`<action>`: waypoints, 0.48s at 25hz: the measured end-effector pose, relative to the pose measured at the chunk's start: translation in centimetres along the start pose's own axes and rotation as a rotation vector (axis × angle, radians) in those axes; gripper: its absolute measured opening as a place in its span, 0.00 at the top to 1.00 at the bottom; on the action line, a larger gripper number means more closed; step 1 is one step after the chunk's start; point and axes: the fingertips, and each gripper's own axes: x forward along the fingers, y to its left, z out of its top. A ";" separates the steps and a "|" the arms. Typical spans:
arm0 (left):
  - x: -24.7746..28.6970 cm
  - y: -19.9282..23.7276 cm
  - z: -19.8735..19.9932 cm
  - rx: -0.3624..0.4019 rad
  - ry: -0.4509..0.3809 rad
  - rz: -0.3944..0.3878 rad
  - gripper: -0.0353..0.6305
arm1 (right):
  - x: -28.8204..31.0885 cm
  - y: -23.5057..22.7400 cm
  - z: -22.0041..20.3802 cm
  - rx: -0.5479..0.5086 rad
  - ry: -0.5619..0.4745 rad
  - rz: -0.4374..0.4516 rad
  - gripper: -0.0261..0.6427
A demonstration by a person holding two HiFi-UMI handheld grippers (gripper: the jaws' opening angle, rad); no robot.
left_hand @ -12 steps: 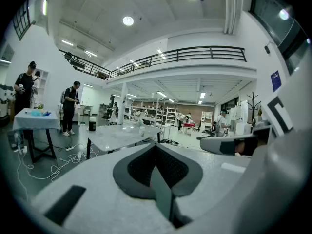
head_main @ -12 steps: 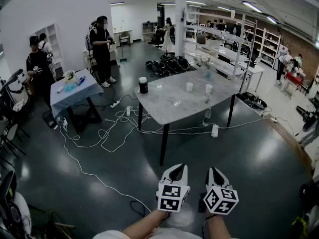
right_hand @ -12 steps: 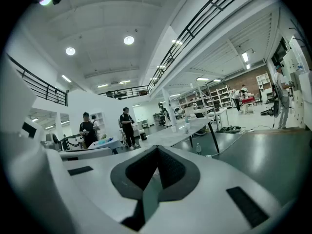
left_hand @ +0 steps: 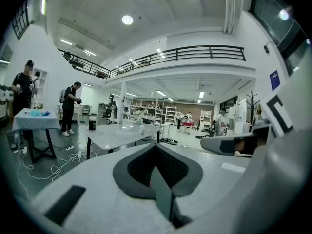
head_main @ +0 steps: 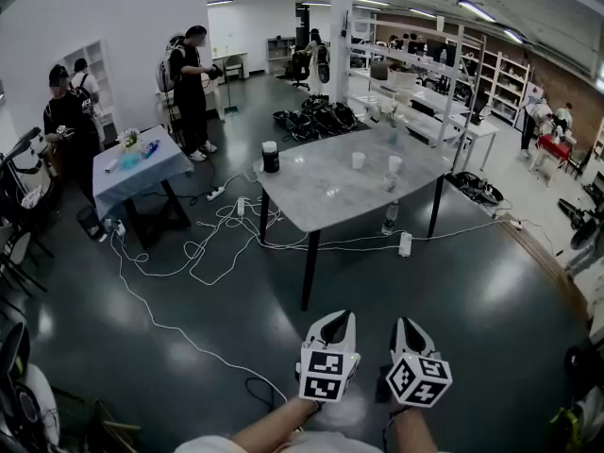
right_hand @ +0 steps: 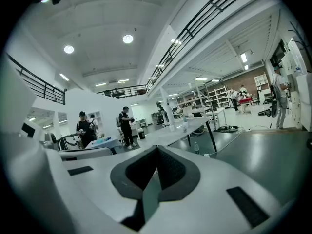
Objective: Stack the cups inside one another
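Three white cups [head_main: 359, 162] stand upright and separate on the far right part of the grey table [head_main: 321, 201], well ahead of the left gripper [head_main: 338, 317] and right gripper [head_main: 408, 327], both pressed together, empty; the right looks slightly nearer

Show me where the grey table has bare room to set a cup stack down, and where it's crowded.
Bare: the near corner of the table, and the middle stretch between the black canister at the left corner and the white cups. Crowded: the right side, where those three cups stand close together.
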 end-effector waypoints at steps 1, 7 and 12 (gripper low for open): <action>-0.1 0.2 -0.1 0.004 0.001 -0.002 0.96 | 0.0 0.0 -0.2 0.002 0.000 -0.009 0.95; -0.2 2.3 -1.1 0.013 0.025 -0.012 0.96 | 0.7 0.3 -1.2 0.015 0.020 -0.057 0.95; -0.2 3.9 -1.2 0.011 0.027 -0.022 0.96 | 1.0 1.3 -1.4 0.010 0.017 -0.083 0.95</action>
